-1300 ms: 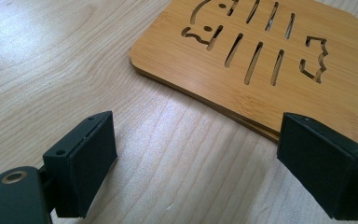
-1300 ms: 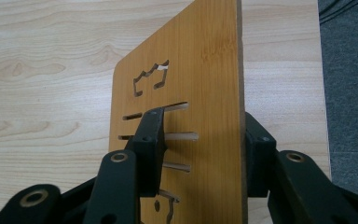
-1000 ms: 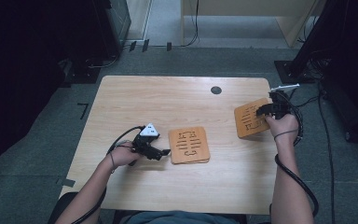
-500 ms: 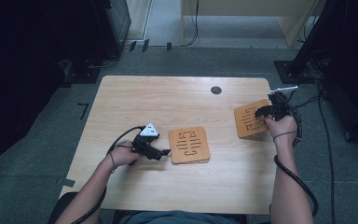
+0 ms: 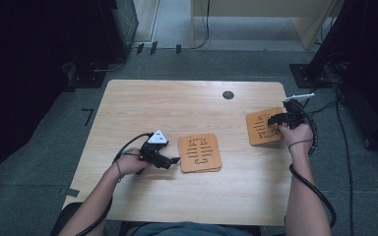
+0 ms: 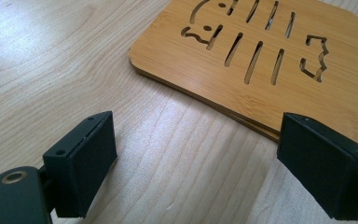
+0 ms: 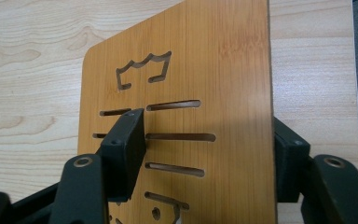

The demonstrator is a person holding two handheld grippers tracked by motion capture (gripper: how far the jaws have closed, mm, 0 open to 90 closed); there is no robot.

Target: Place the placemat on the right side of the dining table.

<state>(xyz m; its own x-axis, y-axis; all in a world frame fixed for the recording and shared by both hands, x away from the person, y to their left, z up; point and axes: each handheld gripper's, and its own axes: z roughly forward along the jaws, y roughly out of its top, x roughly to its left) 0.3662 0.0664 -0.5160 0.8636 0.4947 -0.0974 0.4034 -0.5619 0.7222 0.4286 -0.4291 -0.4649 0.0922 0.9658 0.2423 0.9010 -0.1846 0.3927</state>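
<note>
The right gripper (image 5: 275,119) clamps a bamboo board (image 7: 182,116) at the table's (image 5: 177,105) 3 o'clock edge. The left gripper (image 6: 196,154), jaws spread, sits at 9 o'clock of the stacked boards (image 5: 199,153).

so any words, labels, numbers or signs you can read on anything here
No readable text anywhere.
Center bamboo trivet: cut-out slots and crown-like shapes, no letters.
Right bamboo trivet: a crown cut-out above slots, no letters.
Table: bare wood with a dark round grommet, unmarked.

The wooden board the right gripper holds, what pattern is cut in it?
A crown above rows of slots on the board, clearest in the right gripper view.
</note>
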